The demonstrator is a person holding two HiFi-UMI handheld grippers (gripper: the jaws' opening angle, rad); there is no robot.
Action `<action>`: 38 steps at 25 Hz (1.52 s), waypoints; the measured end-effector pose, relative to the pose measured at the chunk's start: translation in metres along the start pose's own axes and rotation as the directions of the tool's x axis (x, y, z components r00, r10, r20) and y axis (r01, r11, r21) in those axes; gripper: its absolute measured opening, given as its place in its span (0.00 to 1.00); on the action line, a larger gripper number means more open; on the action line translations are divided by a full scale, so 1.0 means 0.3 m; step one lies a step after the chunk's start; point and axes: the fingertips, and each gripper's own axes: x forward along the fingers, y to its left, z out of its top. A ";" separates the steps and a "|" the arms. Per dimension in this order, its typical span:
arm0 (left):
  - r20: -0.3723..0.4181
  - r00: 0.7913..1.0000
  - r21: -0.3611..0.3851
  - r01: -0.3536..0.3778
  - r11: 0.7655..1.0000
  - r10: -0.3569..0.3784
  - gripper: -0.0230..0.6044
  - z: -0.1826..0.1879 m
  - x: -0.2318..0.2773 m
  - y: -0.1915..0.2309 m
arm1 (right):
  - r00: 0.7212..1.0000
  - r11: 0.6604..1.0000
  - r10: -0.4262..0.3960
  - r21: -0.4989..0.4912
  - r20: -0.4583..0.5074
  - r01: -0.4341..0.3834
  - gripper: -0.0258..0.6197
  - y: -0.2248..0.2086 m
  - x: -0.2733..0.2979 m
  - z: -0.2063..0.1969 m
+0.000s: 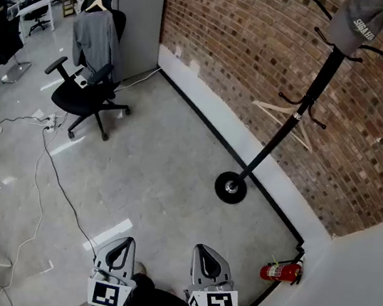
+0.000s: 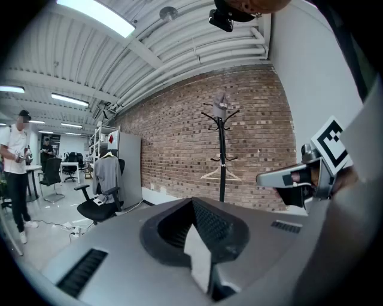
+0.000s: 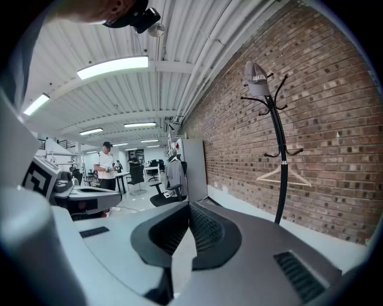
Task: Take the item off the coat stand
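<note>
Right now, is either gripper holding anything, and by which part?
Nothing held. Left gripper and right gripper are shut and empty; the cap hangs on the coat stand.

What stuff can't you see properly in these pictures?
Head view: the cap covers the coat stand hook it hangs on.
Left gripper view: the cap's print is too small to read.
Gripper views: the left gripper and right gripper hide the stand's base.
Head view: the fire extinguisher label is too small.

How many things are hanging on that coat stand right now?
2. A grey cap sits on top of the coat stand, and a bare wooden hanger hangs from a lower hook. Nothing else shows on it.
</note>
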 end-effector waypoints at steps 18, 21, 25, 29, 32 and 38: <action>0.053 0.992 -0.010 0.112 0.994 -0.111 0.08 0.236 0.432 0.293 | 0.984 0.988 -0.144 0.067 0.101 0.138 0.06 -0.183 0.408 0.304; 0.044 0.995 0.016 0.091 0.996 -0.092 0.08 0.249 0.571 0.289 | 0.980 0.988 -0.136 0.091 0.142 0.124 0.06 -0.304 0.498 0.344; 0.051 0.996 0.034 0.067 0.997 -0.069 0.08 0.326 0.792 0.238 | 0.977 0.990 -0.120 0.092 0.176 0.105 0.06 -0.522 0.624 0.427; 0.092 0.995 0.049 0.038 0.998 -0.043 0.08 0.468 1.021 0.179 | 0.966 0.992 -0.093 0.108 0.240 0.069 0.06 -0.757 0.746 0.561; 0.116 0.993 0.060 0.028 0.998 -0.034 0.08 0.550 1.176 0.119 | 0.944 0.992 -0.064 0.125 0.325 0.024 0.06 -0.932 0.791 0.690; 0.145 0.989 0.068 0.033 0.997 -0.042 0.08 0.663 1.363 0.023 | 0.879 0.995 -0.007 0.094 0.477 -0.044 0.06 -1.154 0.813 0.948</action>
